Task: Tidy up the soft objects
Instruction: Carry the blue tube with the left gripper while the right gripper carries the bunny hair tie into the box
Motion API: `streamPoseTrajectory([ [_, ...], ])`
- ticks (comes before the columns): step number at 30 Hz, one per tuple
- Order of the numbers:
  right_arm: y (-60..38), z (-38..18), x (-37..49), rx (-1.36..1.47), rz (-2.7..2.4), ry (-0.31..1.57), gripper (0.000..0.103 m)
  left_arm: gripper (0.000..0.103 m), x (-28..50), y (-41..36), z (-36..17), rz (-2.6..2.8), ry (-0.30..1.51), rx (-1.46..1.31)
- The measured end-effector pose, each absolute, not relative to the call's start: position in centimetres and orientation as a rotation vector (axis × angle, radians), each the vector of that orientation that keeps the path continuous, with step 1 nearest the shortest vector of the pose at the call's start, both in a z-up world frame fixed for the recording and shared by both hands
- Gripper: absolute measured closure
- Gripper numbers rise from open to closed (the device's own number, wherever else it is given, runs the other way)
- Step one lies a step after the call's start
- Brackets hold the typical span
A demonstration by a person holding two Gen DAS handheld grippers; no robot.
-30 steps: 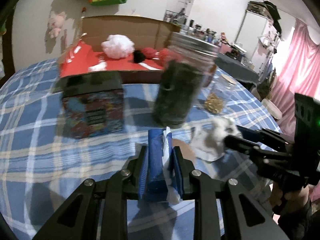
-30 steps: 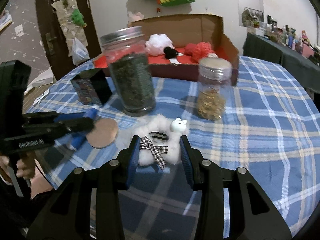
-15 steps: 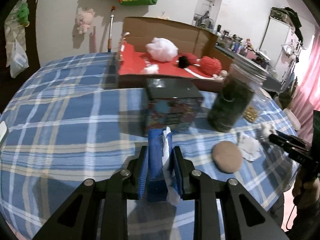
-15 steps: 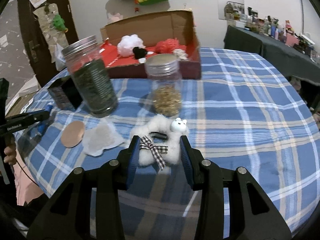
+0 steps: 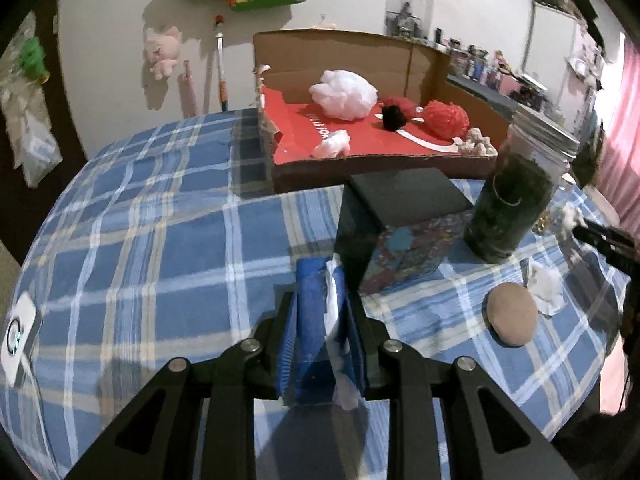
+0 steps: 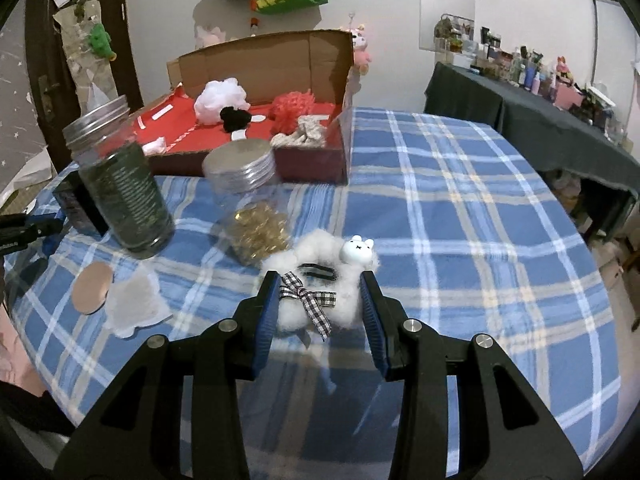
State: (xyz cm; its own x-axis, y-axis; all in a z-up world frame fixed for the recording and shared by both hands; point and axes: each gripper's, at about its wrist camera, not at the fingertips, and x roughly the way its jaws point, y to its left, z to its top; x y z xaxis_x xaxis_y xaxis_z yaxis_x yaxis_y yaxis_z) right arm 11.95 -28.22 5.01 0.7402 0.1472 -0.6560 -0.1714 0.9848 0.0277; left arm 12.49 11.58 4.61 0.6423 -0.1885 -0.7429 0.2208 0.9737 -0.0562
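The left gripper [image 5: 322,320] had its jaws drawn narrow around a folded blue cloth with a white scrap tucked in it [image 5: 316,312], held clear above the blue plaid tabletop [image 5: 152,232]. The right gripper [image 6: 320,312] had its jaws set a little wider, clamped on a fluffy white scrunchie with a checked ribbon bow and a small white bunny charm [image 6: 320,280], also off the surface. The likely destination was the open cardboard box with a red lining [image 6: 256,64] at the far side, where a white puff [image 6: 220,98], a black pom [image 6: 236,118] and a red knitted ball [image 6: 292,110] already lay.

To do the carry well, both loads probably needed to travel high enough to pass the tall glass jar of dark green contents [image 6: 120,188], the shorter jar of golden bits [image 6: 252,216] and the dark patterned cube box [image 5: 400,224], which stood between the grippers and the box. Releasing only once past the box's front wall would keep the soft pieces from catching on its edge.
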Motion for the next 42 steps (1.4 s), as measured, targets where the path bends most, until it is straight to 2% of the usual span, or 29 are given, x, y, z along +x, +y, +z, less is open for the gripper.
streamPoseTrajectory([
  [15, -28.2, 6.4, 15.4, -0.221, 0.2, 0.662, 0.065, 0.077, 17.1, 12.2, 5.3, -0.403, 0.803, 0.141],
  [42, -27.1, 8.9, 18.8, -0.334, 0.361, 0.597, 0.065, 0.077, 21.6, 11.7, 7.7, -0.56, 0.761, 0.247],
])
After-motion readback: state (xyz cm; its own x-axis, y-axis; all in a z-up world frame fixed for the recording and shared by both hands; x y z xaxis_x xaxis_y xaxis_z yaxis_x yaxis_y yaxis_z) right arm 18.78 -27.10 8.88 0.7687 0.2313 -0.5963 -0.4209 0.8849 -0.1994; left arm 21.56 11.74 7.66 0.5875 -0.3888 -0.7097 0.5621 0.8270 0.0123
